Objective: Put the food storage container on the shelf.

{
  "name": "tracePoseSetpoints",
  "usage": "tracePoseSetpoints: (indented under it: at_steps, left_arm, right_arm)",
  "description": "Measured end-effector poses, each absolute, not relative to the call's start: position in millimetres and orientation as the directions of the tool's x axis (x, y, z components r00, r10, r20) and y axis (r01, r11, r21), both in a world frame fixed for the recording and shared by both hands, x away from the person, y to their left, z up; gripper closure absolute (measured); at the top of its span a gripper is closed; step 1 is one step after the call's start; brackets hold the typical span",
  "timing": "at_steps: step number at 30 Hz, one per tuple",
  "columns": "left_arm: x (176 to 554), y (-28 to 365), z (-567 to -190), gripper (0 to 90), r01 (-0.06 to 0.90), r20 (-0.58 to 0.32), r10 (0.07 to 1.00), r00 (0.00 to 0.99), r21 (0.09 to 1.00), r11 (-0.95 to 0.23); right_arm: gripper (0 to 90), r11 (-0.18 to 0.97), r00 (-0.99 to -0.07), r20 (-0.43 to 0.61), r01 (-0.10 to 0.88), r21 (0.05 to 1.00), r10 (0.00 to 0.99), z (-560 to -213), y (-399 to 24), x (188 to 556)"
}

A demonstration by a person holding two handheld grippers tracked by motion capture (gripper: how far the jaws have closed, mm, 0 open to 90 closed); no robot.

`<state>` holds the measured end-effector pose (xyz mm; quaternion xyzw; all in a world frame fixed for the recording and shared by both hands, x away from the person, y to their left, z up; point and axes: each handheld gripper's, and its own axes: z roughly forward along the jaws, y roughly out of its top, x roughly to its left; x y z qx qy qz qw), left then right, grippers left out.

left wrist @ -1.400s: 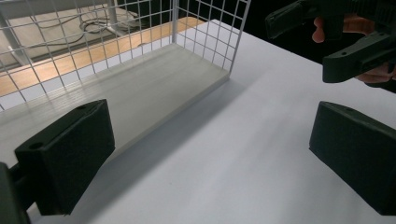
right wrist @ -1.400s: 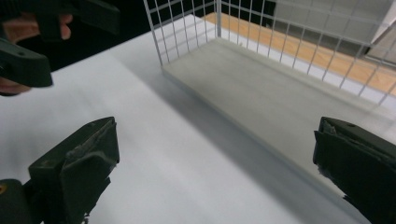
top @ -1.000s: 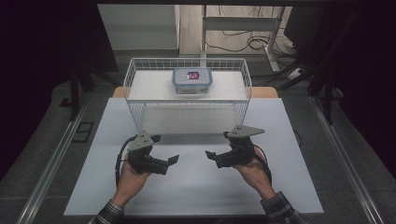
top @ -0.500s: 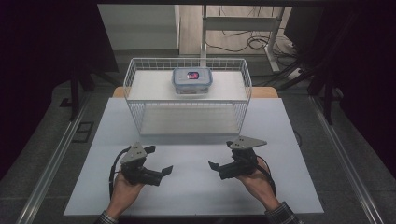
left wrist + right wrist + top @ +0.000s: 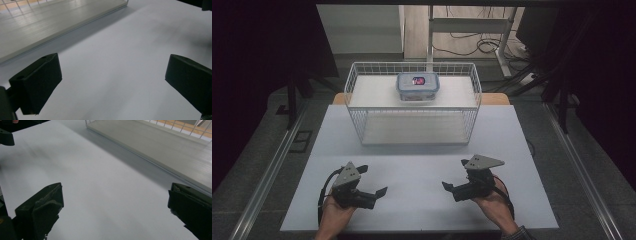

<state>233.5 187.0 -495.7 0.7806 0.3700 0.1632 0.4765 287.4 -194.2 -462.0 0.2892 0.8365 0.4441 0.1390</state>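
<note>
A white wire basket (image 5: 412, 117) stands at the back middle of the white table top (image 5: 422, 165). Inside it, toward the back, sits a clear lidded container with a blue rim (image 5: 417, 86). My left gripper (image 5: 373, 186) rests low near the front left, held in a hand, jaws pointing inward. My right gripper (image 5: 453, 181) mirrors it at the front right. In the left gripper view my left gripper (image 5: 112, 82) is open over bare table, as is my right gripper (image 5: 115, 212) in its own view. Both are well short of the basket.
The basket's pale floor (image 5: 50, 20) lies ahead in the left gripper view, and the same floor (image 5: 162, 145) appears in the right gripper view. Metal rails (image 5: 272, 165) run along the table's sides. Desk legs and cables (image 5: 472, 40) are beyond the basket.
Both hands have drawn back toward the near table edge, away from the basket, and moved slightly apart. The jaws have stayed open. The basket and the container have not moved.
</note>
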Motion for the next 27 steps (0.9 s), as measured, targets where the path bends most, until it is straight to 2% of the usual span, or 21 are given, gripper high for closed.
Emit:
tracePoseSetpoints:
  at_steps: [27]
  left_arm:
    - [193.7,235.2,-510.9,0.0,0.443,0.004,0.826,0.564,0.843,-0.306]
  right_arm:
    - [0.0,0.409,-0.709,-0.012,0.392,0.824,0.705,-480.1,-250.7,259.9]
